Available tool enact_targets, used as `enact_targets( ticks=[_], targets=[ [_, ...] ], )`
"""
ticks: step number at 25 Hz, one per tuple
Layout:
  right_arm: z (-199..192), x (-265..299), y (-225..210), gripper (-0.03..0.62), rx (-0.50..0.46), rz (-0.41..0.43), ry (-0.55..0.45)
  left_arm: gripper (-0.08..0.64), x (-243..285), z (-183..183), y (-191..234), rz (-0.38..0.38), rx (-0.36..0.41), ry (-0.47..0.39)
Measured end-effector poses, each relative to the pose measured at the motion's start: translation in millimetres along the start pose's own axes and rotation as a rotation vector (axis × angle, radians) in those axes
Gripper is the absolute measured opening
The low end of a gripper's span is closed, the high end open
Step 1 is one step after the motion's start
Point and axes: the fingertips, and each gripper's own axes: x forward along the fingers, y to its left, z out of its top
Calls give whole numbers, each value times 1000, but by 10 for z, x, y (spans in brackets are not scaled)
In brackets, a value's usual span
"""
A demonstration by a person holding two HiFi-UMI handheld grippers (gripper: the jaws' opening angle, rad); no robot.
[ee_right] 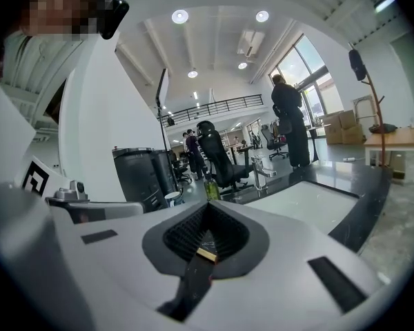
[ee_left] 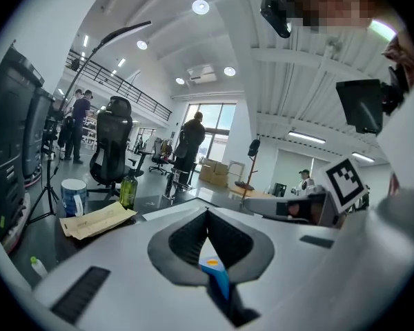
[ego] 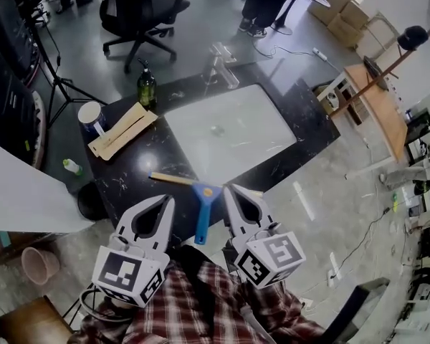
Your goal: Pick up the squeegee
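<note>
While both grippers hover at the near edge of the black counter (ego: 129,181), the squeegee (ego: 203,213) lies between them and untouched, its pale blade across the counter top just in front of the white sink (ego: 229,131) and its blue handle pointing back toward the person, seemingly out over the edge. The left gripper (ego: 168,201) has its jaws together with nothing clamped; through its own view only the blue handle (ee_left: 217,276) shows below the closed tips. The right gripper (ego: 228,189) is likewise closed and empty, near the handle's right side. The main risk is going in with the jaws shut: closed tips would nudge the handle rather than straddle it, and since the tool sits so close to the edge, a sideways push could swing it round or tip it off the counter. A grip far down the handle could also let the blade end droop.
</note>
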Motion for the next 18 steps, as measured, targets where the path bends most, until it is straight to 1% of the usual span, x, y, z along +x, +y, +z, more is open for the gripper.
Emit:
enact_targets(
  ticks=[5,8,11,16,17,18],
  targets=[
    [6,54,-51,11,-11,-1,33,9,55,29,41,17,-18,-3],
    [8,86,-82,11,-23,-15,58,9,87,27,101,30,-32,-1],
    [-40,92,-137,11,-4,-29,84,9,137,-32,111,29,-50,7],
    [-73,99,-176,12,25,-21,97,9,198,-107,67,16,-68,17],
    [-87,103,-187,19,31,-21,107,9,203,-121,58,14,-72,20],
    [-104,111,-190,55,38,-17,120,9,207,-131,53,13,-75,23]
  ],
)
